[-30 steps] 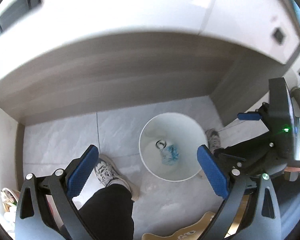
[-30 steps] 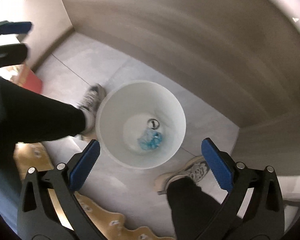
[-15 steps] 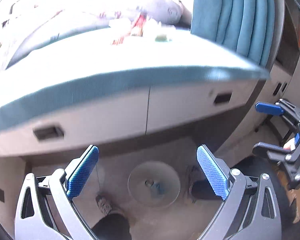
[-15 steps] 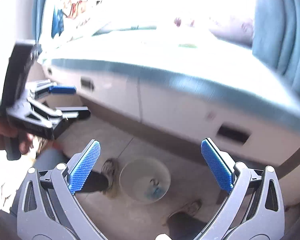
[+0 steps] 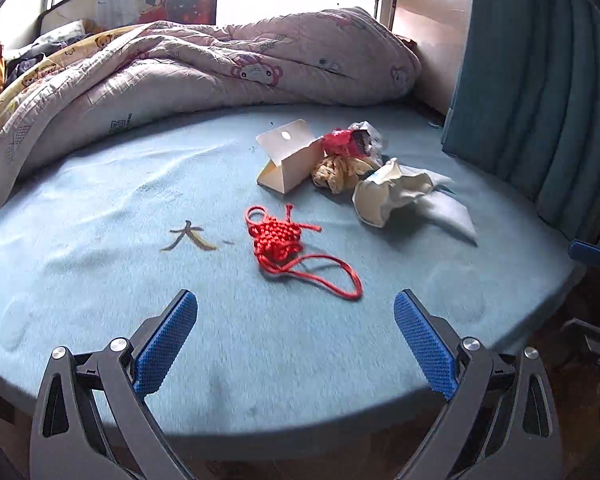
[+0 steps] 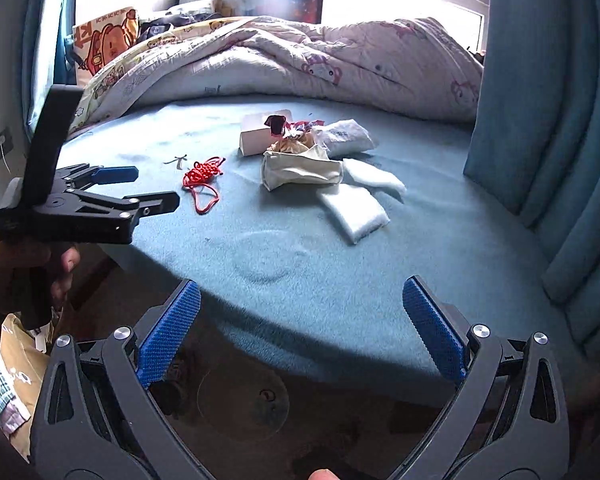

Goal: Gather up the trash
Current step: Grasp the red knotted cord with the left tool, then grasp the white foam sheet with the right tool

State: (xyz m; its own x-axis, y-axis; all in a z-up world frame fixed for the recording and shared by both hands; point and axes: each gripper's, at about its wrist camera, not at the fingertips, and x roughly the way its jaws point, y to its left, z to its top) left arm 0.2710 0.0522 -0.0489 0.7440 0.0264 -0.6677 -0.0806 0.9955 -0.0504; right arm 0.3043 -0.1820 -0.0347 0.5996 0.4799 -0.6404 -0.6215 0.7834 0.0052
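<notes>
Trash lies on the blue bed [image 5: 100, 208]: a red knotted cord [image 5: 280, 240], a small banana peel [image 5: 186, 236], a white folded carton [image 5: 290, 158], a red wrapper [image 5: 346, 142], a crumpled yellow wrapper [image 5: 338, 170] and a crumpled white bag [image 5: 392, 192]. My left gripper [image 5: 296, 340] is open and empty, just short of the cord. My right gripper [image 6: 302, 328] is open and empty over the bed's near edge. The white bin [image 6: 242, 402] stands on the floor below it. The left gripper also shows in the right wrist view [image 6: 140, 188].
A bunched pink quilt [image 5: 220, 68] fills the back of the bed. Blue curtains [image 5: 540, 80] hang on the right. White pads [image 6: 356, 210] lie right of the pile. A patterned bag [image 6: 12, 380] stands on the floor at the left.
Both grippers have swung up from looking down into the bin to facing the bed top. Both stayed open.
</notes>
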